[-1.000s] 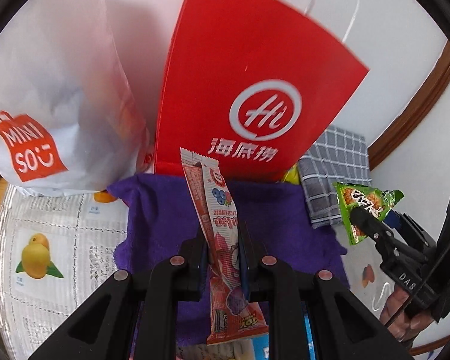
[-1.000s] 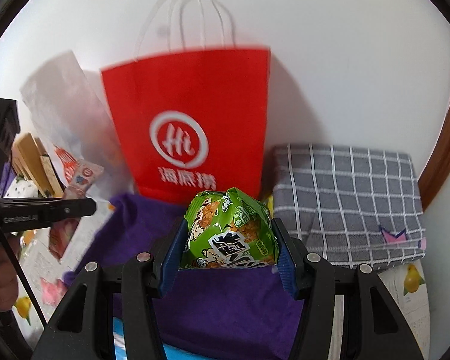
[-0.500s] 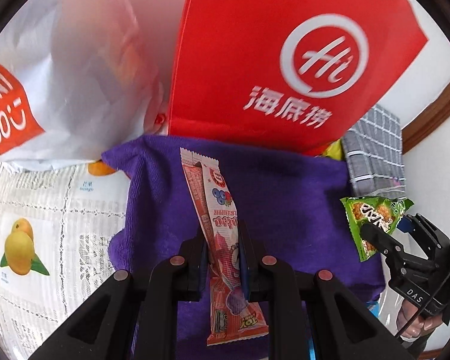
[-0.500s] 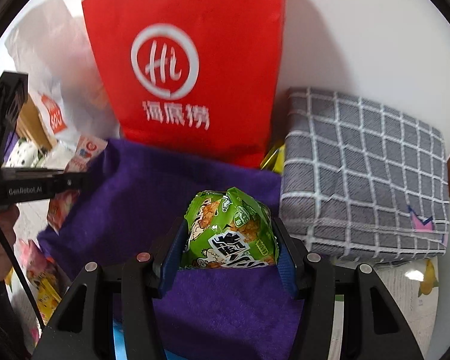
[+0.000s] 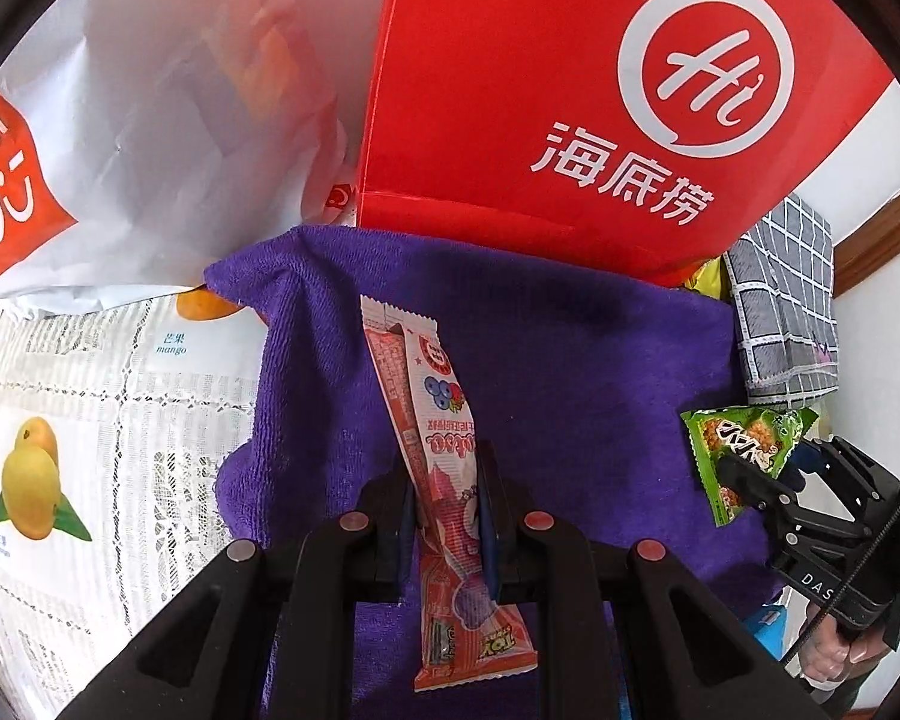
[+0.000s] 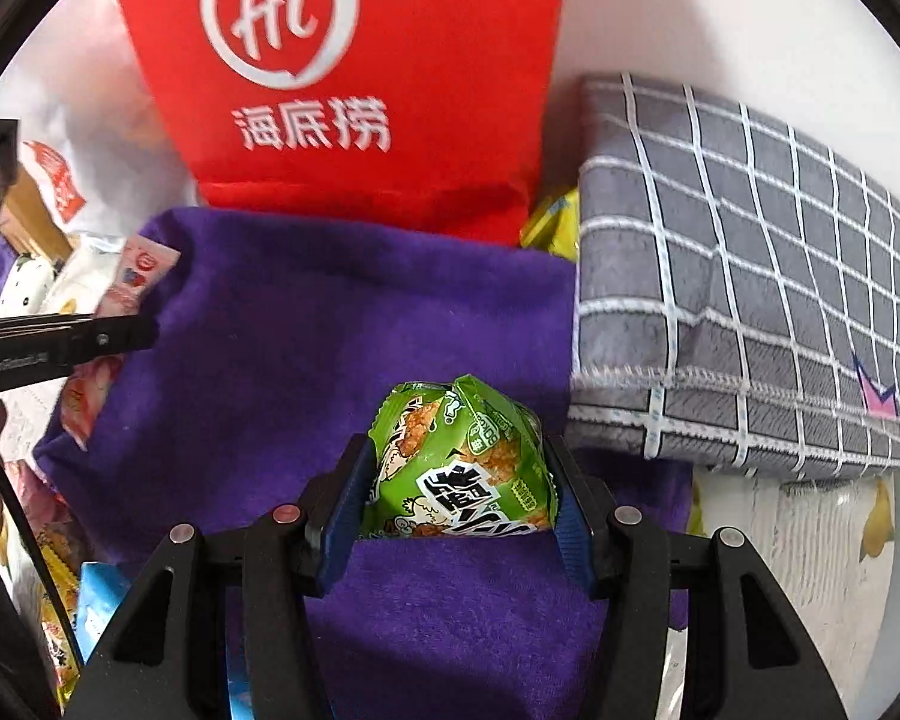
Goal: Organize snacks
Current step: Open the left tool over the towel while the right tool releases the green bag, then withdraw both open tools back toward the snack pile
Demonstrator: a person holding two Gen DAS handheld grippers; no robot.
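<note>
My left gripper (image 5: pixel 447 483) is shut on a long pink snack stick (image 5: pixel 435 420) and holds it over the purple towel (image 5: pixel 570 372). My right gripper (image 6: pixel 459 480) is shut on a green snack bag (image 6: pixel 459 474) above the same towel (image 6: pixel 330 348). The green bag (image 5: pixel 744 450) and right gripper show at the right of the left wrist view. The pink stick (image 6: pixel 132 282) and left gripper (image 6: pixel 114 333) show at the left of the right wrist view.
A red paper bag (image 5: pixel 600 90) stands behind the towel by the wall, also in the right wrist view (image 6: pixel 354 78). A white Miniso bag (image 5: pixel 120 120) stands left of it. A folded grey checked cloth (image 6: pixel 744 276) lies to the right. Several loose snacks (image 6: pixel 60 576) lie at lower left.
Both grippers have moved down and closer to the purple towel, each still holding its snack. The red bag now fills more of the top of both views.
</note>
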